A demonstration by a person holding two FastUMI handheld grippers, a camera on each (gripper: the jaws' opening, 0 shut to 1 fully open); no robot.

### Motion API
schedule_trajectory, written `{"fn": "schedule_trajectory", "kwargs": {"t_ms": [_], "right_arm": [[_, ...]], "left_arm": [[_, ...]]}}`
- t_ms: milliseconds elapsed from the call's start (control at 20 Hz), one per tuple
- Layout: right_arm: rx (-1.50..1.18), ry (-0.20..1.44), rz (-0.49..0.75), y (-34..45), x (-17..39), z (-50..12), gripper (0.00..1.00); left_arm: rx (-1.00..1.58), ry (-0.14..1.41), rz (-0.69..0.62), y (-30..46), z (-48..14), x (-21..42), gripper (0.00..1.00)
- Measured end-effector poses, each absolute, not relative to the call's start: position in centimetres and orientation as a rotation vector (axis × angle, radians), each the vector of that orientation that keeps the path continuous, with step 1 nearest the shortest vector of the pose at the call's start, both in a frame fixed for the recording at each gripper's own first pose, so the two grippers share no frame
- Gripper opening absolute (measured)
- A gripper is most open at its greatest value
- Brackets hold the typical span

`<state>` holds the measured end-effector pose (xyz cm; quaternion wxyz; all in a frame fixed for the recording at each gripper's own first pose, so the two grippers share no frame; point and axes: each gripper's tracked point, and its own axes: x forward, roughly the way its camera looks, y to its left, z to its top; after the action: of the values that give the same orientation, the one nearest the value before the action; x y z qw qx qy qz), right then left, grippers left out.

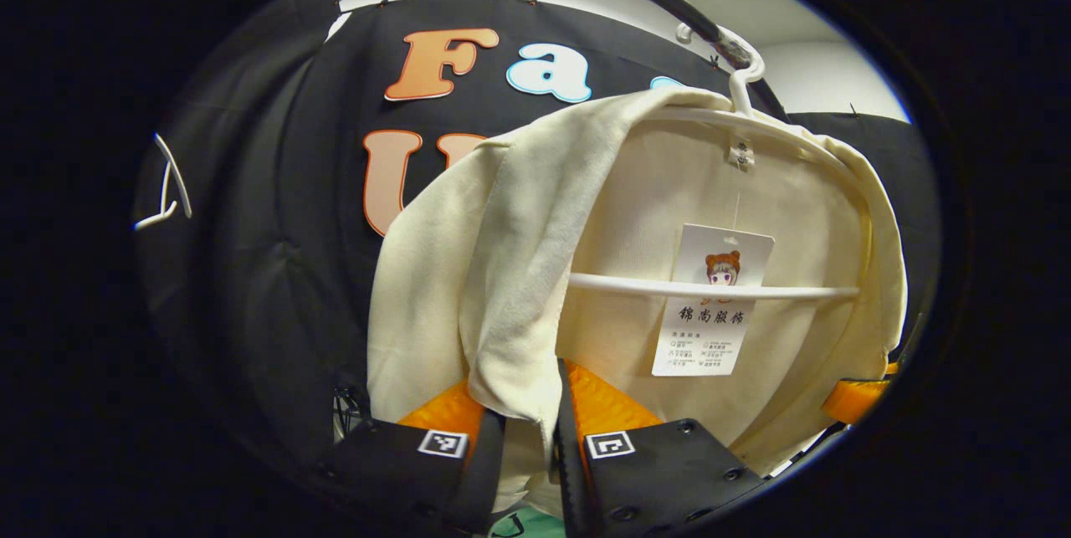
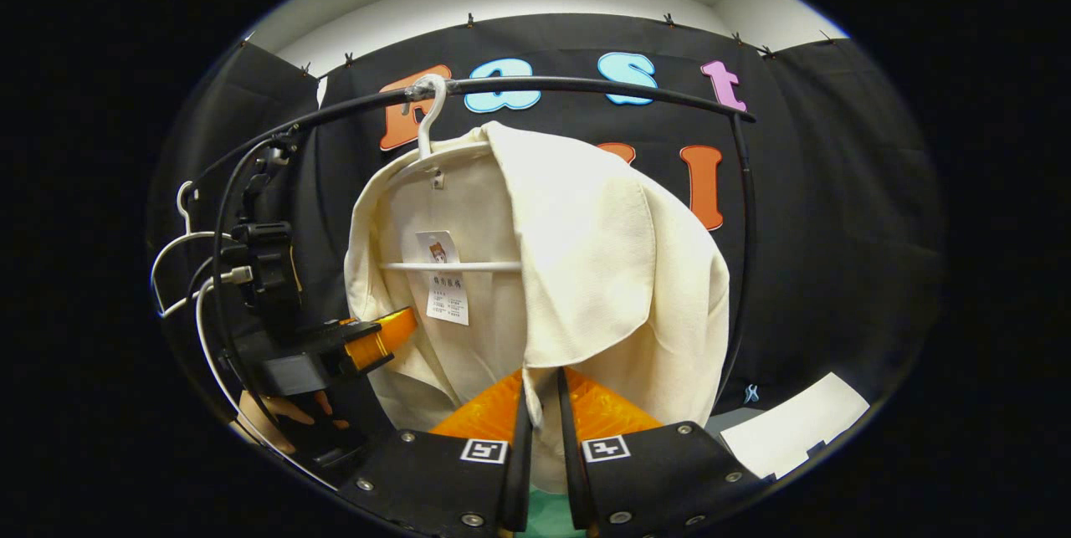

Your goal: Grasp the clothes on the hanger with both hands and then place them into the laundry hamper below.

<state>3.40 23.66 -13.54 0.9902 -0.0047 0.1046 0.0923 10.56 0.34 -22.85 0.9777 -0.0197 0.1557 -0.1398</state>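
Left gripper (image 1: 529, 429) pinches the shirt's (image 1: 519, 270) left front edge, jaws nearly closed; right gripper (image 2: 540, 429) likewise clamps the right edge.

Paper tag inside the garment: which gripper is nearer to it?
Left. The left gripper sits just beside the paper tag; the right gripper pinches the cream garment lower down.
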Motion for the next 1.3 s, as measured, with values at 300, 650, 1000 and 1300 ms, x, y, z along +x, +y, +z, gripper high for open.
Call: {"fn": "schedule_trajectory", "kwargs": {"t_ms": [300, 650, 1000, 1300], "right_arm": [[-0.033, 0.201, 0.211, 23.7, 2.3, -12.3, 0.02], [-0.038, 0.123, 0.263, 21.8, 0.7, -6.9, 0.00], [-0.067, 0.046, 0.254, 18.3, 0.7, -2.1, 0.00], [-0.103, 0.017, 0.222, 14.8, 2.5, 0.9, 0.00]], "left_arm": [[-0.044, 0.289, -0.308, 3.0, -20.6, 8.7, 0.07], [0.009, 0.207, -0.221, 7.9, -13.7, 7.1, 0.07], [0.021, 0.155, -0.174, 9.2, -9.6, 6.8, 0.07], [-0.022, 0.133, -0.149, 11.1, -6.7, 7.2, 0.07]]}}
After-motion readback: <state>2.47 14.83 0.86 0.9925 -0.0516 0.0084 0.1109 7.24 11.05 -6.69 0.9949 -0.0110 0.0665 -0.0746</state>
